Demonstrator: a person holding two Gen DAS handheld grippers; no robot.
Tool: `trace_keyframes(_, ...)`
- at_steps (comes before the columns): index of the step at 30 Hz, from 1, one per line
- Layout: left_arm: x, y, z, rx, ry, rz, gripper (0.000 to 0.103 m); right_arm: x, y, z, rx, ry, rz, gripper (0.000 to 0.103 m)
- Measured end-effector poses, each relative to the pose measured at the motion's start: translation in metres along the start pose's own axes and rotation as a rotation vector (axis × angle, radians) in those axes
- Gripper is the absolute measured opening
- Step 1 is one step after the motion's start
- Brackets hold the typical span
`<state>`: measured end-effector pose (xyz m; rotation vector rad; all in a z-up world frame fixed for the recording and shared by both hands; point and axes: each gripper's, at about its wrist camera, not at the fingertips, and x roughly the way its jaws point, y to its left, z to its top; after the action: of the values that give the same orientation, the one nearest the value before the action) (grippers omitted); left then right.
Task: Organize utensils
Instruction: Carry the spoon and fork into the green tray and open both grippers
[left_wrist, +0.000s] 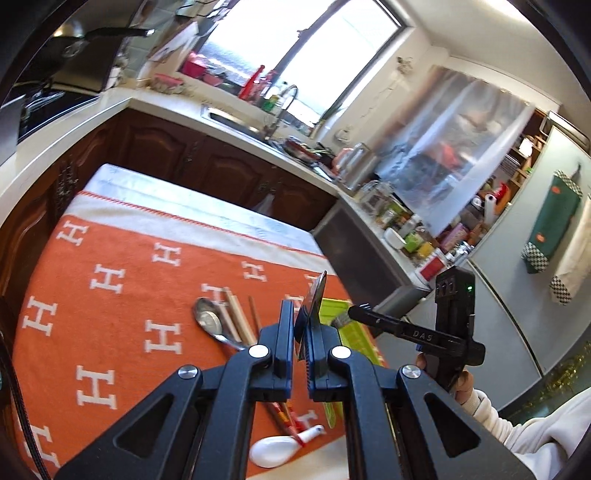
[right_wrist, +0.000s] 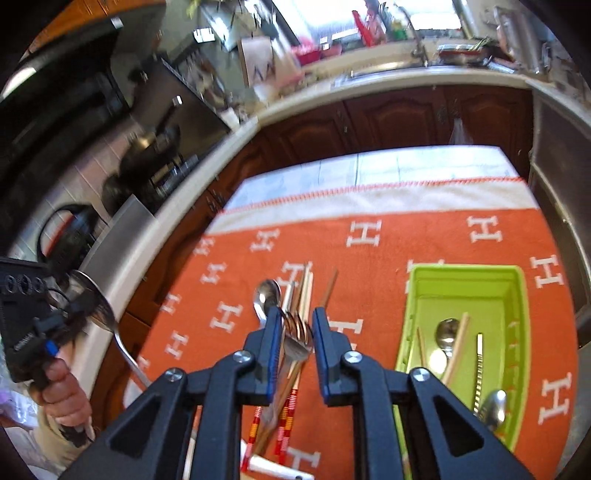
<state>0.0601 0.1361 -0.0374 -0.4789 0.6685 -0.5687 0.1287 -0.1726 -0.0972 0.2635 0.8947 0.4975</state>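
Observation:
My left gripper (left_wrist: 300, 345) is shut on a metal spoon (left_wrist: 314, 301), seen edge-on and held above the orange cloth; it also shows in the right wrist view (right_wrist: 99, 308). My right gripper (right_wrist: 295, 330) is open over a pile of loose utensils: a metal spoon (right_wrist: 266, 295), a fork (right_wrist: 295, 349), chopsticks (right_wrist: 306, 291) and red-patterned chopsticks (right_wrist: 286, 421). The green tray (right_wrist: 513, 291) at the right holds a spoon (right_wrist: 446, 332), chopsticks and other utensils. In the left wrist view the pile's spoon (left_wrist: 208, 319) and a white ceramic spoon (left_wrist: 273, 450) lie on the cloth.
The orange cloth (right_wrist: 388, 254) with white H letters covers a small table. Dark wooden cabinets (right_wrist: 399, 114) and a counter with a sink (left_wrist: 236, 122) run behind it. A fridge (left_wrist: 517, 295) stands at the right in the left wrist view.

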Motion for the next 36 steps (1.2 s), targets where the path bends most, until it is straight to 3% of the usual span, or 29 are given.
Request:
trace_keyframes(1,0.001,-0.007,0.0,0.007,0.008,-0.013,0.003,-0.008,0.001,0.0,0.003,-0.017,0.006,0.005)
trace_keyframes(3,0.006,-0.019,0.001,0.019,0.024,-0.029,0.003,-0.029,0.001,-0.002,0.009,-0.061,-0.002,0.001)
trace_keyframes(5,0.013,-0.033,0.0,0.037,0.046,-0.045,0.003,-0.049,-0.001,-0.004,0.029,-0.103,0.019,0.001)
trace_keyframes(11,0.041,-0.075,-0.002,0.08,0.128,-0.116,0.003,-0.113,-0.011,-0.01,0.016,-0.199,-0.028,0.001)
trace_keyframes(14,0.058,-0.096,-0.005,0.123,0.17,-0.13,0.003,-0.148,-0.014,-0.014,-0.021,-0.229,-0.101,0.001)
trace_keyframes(20,0.106,-0.128,-0.017,0.188,0.291,-0.112,0.003,-0.186,-0.028,-0.033,-0.045,-0.222,-0.306,0.001)
trace_keyframes(27,0.178,-0.139,-0.045,0.257,0.456,-0.008,0.004,-0.19,-0.045,-0.057,-0.027,-0.167,-0.4,0.001)
trace_keyframes(31,0.196,-0.137,-0.05,0.24,0.448,0.043,0.021,-0.188,-0.049,-0.067,-0.03,-0.133,-0.421,0.001)
trace_keyframes(36,0.187,-0.132,-0.044,0.199,0.383,0.023,0.03,-0.177,-0.044,-0.072,-0.081,-0.07,-0.449,0.001)
